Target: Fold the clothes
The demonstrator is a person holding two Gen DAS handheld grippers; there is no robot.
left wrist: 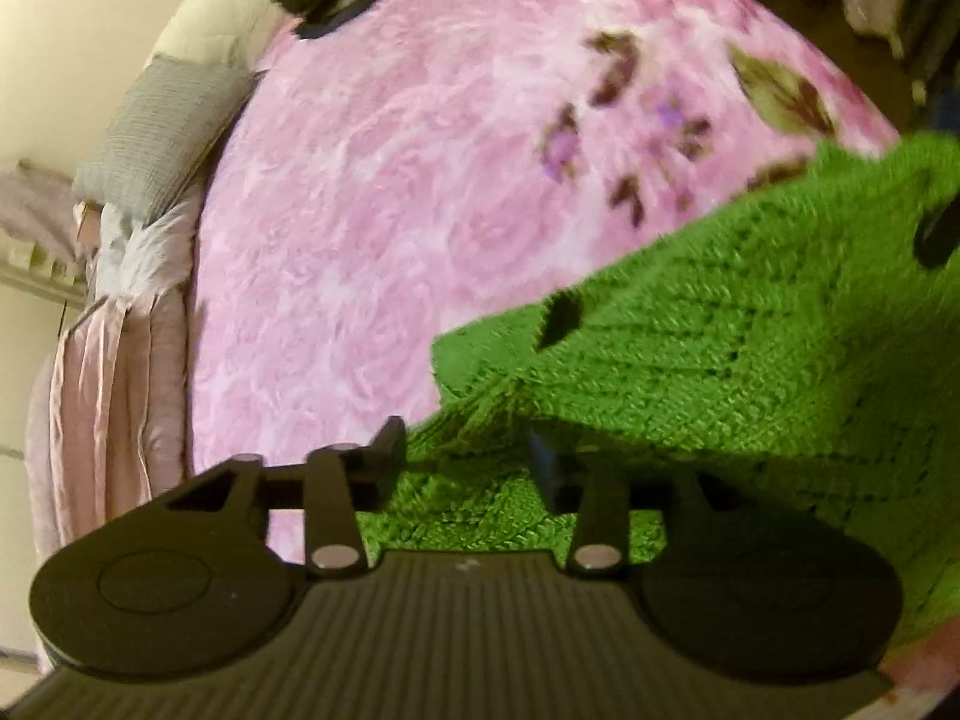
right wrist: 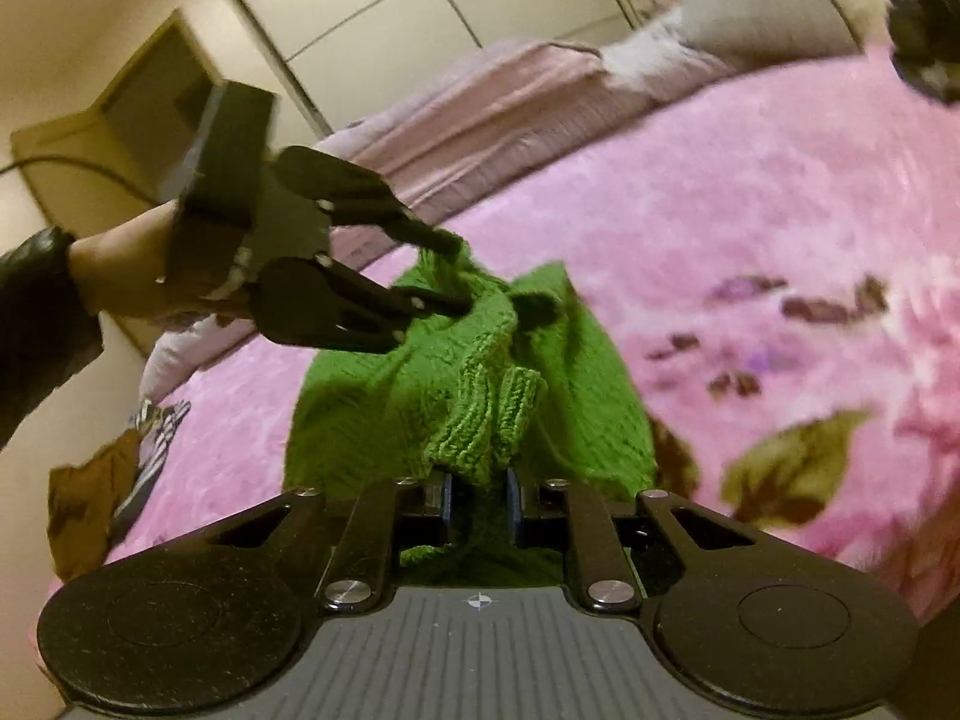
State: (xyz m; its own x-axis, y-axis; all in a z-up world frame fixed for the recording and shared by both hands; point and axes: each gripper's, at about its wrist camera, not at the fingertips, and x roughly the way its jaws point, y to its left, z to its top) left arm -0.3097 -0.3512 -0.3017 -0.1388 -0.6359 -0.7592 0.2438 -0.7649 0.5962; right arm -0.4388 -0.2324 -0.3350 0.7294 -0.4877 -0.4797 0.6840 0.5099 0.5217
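Bright green knitted sweater [right wrist: 558, 360] lifted above pink floral bed blanket [right wrist: 780, 192], mid-bed. Left tool [right wrist: 456, 273] clamped on one edge, right tool [right wrist: 478, 501] clamped on ribbed edge. Fold in progress; lay-down, remaining folds pending.

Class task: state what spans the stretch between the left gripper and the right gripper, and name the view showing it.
The green knitted garment spans it, held between left gripper and right gripper above the pink blanket; right wrist view shows this.

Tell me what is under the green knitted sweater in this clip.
The green knitted sweater hangs above the pink floral blanket on the bed, gripped by the left gripper and right gripper. Whatever lies directly under its draped middle is covered.
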